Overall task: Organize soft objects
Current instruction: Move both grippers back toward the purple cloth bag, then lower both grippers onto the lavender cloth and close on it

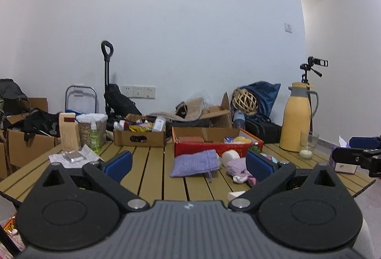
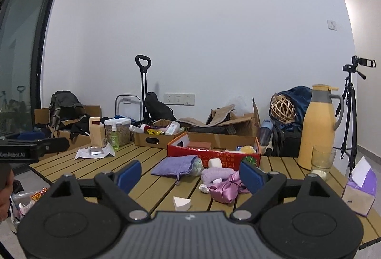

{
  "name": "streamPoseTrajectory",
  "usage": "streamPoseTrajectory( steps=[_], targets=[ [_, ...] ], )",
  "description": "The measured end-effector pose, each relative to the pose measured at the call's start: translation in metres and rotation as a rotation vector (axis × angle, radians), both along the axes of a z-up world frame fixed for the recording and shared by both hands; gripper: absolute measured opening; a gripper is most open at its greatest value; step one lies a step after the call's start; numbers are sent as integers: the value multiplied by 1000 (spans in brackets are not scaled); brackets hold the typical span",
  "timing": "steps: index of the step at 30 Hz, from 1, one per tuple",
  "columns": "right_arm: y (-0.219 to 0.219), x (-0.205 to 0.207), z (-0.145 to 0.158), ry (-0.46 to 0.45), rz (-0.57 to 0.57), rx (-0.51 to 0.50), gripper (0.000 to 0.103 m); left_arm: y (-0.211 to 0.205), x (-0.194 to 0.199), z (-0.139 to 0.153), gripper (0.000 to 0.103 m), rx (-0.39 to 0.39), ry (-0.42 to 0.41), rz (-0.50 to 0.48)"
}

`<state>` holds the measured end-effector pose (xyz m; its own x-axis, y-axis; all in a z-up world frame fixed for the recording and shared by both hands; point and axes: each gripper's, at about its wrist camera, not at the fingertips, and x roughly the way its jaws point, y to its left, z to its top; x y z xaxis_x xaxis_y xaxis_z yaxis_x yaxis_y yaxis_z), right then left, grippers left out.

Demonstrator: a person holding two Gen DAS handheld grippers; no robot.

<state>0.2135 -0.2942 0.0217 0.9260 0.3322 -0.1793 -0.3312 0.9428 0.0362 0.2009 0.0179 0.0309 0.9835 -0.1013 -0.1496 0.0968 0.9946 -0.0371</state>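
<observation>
Tabletop (image 1: 152, 170): lavender drawstring pouch (image 1: 194, 165), purple soft items (image 2: 223, 184) (heaped), red box (image 1: 218, 148). Left hand-held gripper (image 1: 188, 163) and right hand-held gripper (image 2: 189, 174): both spread wide, empty.

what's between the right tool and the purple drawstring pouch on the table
Nothing visible. The right tool, jaws open, hovers above bare slatted wooden table, and the flat purple drawstring pouch lies straight ahead. The white foam wedge sits low, nearer the camera.
</observation>
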Motion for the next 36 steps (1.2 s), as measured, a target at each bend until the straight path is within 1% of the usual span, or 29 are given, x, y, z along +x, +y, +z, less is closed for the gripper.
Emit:
streamPoseTrajectory(
  steps=[4,5,6,8,12,14,17,19,21,23,25,28,30,33,34,35,36],
  targets=[
    [1,26,-16,59,-5,5,87,-7,25,-13,103,9,39,-2],
    [1,34,-20,74,-3,6,85,-9,36,-16,103,6,58,-2],
    [2,41,-24,88,-2,10,79,-11,47,-19,103,5,75,-3],
    [2,58,-31,115,2,27,75,-17,69,-23,103,14,99,-12],
    [5,94,-41,151,3,36,64,-32,112,-30,103,18,108,-43],
    [5,111,-45,165,7,36,59,-41,133,-29,101,14,103,-54],
    [7,137,-50,189,6,34,58,-54,171,-21,101,16,71,-82],
    [8,153,-53,199,6,32,58,-63,199,-18,101,29,71,-92],
    [8,170,-54,198,3,34,58,-69,224,-19,101,11,75,-104],
    [8,184,-57,204,-5,36,58,-75,248,-22,101,-3,80,-116],
    [7,198,-60,212,-12,37,58,-80,268,-26,101,-13,66,-122],
    [7,219,-66,226,-18,36,58,-87,297,-41,101,-5,63,-127],
    [7,230,-69,232,-23,38,58,-90,315,-58,100,14,84,-134],
    [6,244,-75,241,-24,46,58,-91,340,-90,94,49,147,-113],
    [6,248,-77,240,-23,49,58,-90,351,-96,87,45,222,-101],
    [5,251,-80,241,-22,53,58,-84,357,-99,78,9,267,-89],
    [5,254,-82,243,-22,56,58,-76,356,-104,80,-32,273,-94]
  ],
)
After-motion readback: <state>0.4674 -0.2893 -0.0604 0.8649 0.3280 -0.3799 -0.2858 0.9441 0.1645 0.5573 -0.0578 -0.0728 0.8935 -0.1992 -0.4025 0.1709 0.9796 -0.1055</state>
